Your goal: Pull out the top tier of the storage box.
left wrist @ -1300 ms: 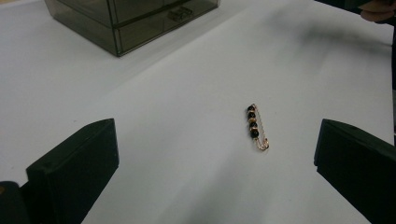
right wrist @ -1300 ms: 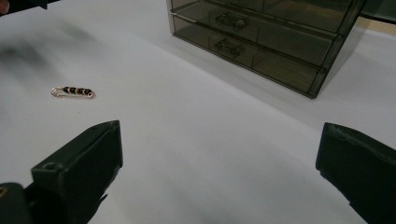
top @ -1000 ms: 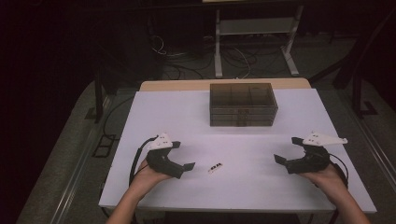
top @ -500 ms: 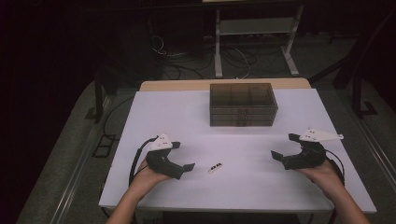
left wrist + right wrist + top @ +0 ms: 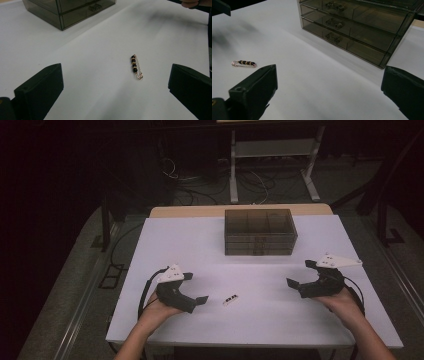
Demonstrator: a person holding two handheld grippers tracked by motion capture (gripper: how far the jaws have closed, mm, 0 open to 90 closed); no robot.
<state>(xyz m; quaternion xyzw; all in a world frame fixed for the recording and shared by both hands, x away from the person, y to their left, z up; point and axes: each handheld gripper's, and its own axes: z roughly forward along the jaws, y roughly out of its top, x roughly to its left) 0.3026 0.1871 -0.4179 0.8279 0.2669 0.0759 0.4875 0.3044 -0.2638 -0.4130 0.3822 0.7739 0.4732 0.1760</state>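
Resting low over the near part of the white table [image 5: 200,245], both hands hold their grippers with the jaws pointing inward toward each other. In the high view the left hand [image 5: 152,312] comes in from about 7 o'clock, forearm angled up and to the right, palm cupped under the left gripper [image 5: 200,301], whose grey three-cornered plate faces upward. The right hand [image 5: 345,300] enters from about 5 o'clock, wrist bent so that the right gripper [image 5: 299,277] aims toward 9 o'clock, slightly tilted toward the far edge. Both grippers stand wide open: in each gripper view the two black jaws sit far apart at the lower corners with bare table between them, and neither holds anything.

A small beaded safety pin [image 5: 230,300] lies flat on the table between the two grippers, just beside the left gripper at its 3 o'clock and well apart from the right one. In the left gripper view the pin [image 5: 136,67] lies ahead between the jaws, nearer the right-hand jaw, touching neither. In the right gripper view it [image 5: 244,63] lies off at 9 o'clock, beyond the left-hand jaw.

A smoky clear drawer box [image 5: 259,232] stands at 12 o'clock on the far half of the table, its three drawers shut, well apart from both grippers.
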